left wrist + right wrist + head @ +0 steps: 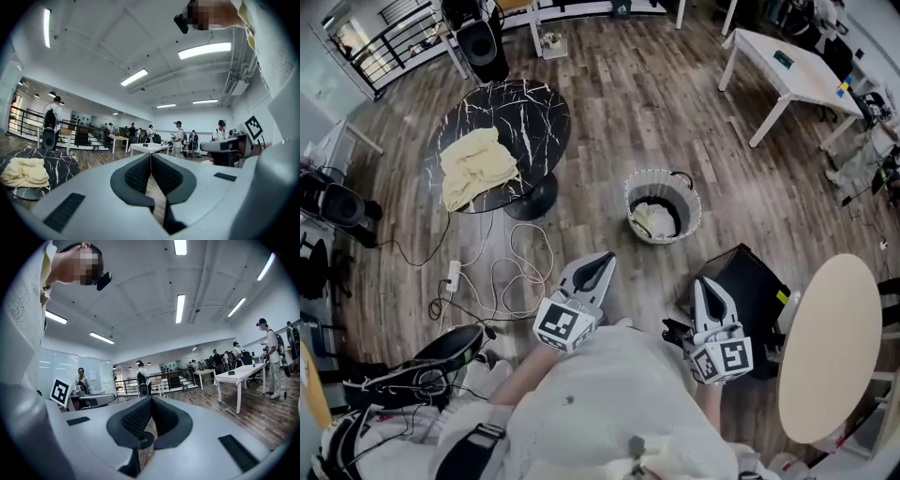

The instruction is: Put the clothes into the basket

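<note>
A pale yellow garment (473, 167) lies bunched on the round black marble table (530, 112) at the upper left; it also shows at the left edge of the left gripper view (23, 171). The round basket (637, 187) stands on the wood floor at the centre, with a whitish cloth (654, 220) inside it. My left gripper (602, 265) is held level close to my body, shut and empty. My right gripper (704, 286) is beside it, also shut with nothing between its jaws. Each gripper view shows closed pads (140, 171) (139, 416) and the other gripper off to the side.
A black box (755, 281) sits by the right gripper, and a round beige tabletop (830, 347) is at the right. A white table (787, 66) stands far right, a speaker (483, 47) behind the marble table. White cables (516, 272) trail over the floor. Several people stand in the background.
</note>
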`<control>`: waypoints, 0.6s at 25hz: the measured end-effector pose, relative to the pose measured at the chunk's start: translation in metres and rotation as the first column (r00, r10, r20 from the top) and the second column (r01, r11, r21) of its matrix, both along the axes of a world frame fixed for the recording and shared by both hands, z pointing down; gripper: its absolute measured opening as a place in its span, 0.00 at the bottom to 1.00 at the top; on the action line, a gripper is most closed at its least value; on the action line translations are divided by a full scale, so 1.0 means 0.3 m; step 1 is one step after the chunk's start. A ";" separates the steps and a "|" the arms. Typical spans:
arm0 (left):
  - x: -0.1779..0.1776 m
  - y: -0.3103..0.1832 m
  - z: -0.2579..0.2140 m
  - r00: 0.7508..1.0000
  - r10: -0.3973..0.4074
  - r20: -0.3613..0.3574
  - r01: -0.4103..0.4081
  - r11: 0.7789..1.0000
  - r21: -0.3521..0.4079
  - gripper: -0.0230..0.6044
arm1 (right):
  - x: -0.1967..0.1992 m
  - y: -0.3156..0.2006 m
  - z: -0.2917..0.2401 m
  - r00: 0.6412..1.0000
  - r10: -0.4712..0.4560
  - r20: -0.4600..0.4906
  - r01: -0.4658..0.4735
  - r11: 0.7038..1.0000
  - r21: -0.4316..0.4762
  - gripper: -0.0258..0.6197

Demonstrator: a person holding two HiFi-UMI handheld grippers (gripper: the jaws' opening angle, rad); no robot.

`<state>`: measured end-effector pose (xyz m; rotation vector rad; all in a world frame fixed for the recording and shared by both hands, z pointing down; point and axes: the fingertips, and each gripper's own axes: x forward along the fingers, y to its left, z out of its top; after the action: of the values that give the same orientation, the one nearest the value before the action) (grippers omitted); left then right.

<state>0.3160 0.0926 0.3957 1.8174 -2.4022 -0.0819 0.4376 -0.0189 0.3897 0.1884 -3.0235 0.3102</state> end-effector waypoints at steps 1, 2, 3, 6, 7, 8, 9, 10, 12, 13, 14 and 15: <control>-0.016 0.015 -0.001 1.000 -0.017 -0.001 0.017 1.000 -0.002 0.07 | -0.021 0.009 -0.001 1.000 -0.016 0.004 0.016 1.000 -0.005 0.05; -0.033 0.031 0.000 0.999 -0.033 -0.002 0.033 0.999 -0.005 0.07 | -0.043 0.018 -0.001 0.999 -0.033 0.004 0.033 0.999 -0.009 0.05; -0.049 0.048 0.003 0.999 -0.049 -0.005 0.049 0.999 -0.008 0.07 | -0.066 0.029 0.000 0.999 -0.049 0.001 0.049 0.999 -0.011 0.05; -0.088 0.100 0.024 0.996 -0.091 -0.016 0.091 0.996 -0.019 0.07 | -0.127 0.068 0.005 0.995 -0.097 -0.009 0.097 0.995 0.002 0.05; -0.100 0.115 0.031 0.994 -0.103 -0.018 0.103 0.994 -0.020 0.07 | -0.146 0.080 0.006 0.994 -0.110 -0.010 0.110 0.994 0.008 0.05; -0.113 0.128 0.034 0.993 -0.115 -0.018 0.115 0.993 -0.018 0.07 | -0.164 0.092 0.007 0.992 -0.122 -0.011 0.122 0.992 0.013 0.05; -0.128 0.142 0.035 0.992 -0.129 -0.017 0.128 0.992 -0.016 0.07 | -0.183 0.103 0.007 0.991 -0.132 -0.014 0.133 0.991 0.016 0.05; -0.146 0.157 0.034 0.989 -0.144 -0.013 0.144 0.989 -0.015 0.07 | -0.202 0.115 0.008 0.990 -0.140 -0.019 0.140 0.990 0.017 0.05; -0.191 0.189 0.030 0.985 -0.170 -0.007 0.170 0.985 -0.015 0.07 | -0.248 0.135 0.009 0.988 -0.151 -0.029 0.152 0.988 0.014 0.05; -0.218 0.204 0.028 0.984 -0.178 -0.005 0.178 0.984 -0.015 0.07 | -0.275 0.144 0.010 0.987 -0.155 -0.032 0.156 0.988 0.012 0.05; -0.247 0.219 0.026 0.983 -0.184 -0.004 0.184 0.983 -0.014 0.07 | -0.304 0.153 0.010 0.987 -0.159 -0.033 0.159 0.987 0.011 0.05; -0.278 0.234 0.024 0.982 -0.190 -0.002 0.190 0.982 -0.012 0.07 | -0.334 0.162 0.009 0.986 -0.162 -0.034 0.162 0.987 0.010 0.05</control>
<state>0.2325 0.1628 0.4030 1.5768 -2.5622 -0.0891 0.3373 0.0298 0.3925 -0.0510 -2.9845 0.2712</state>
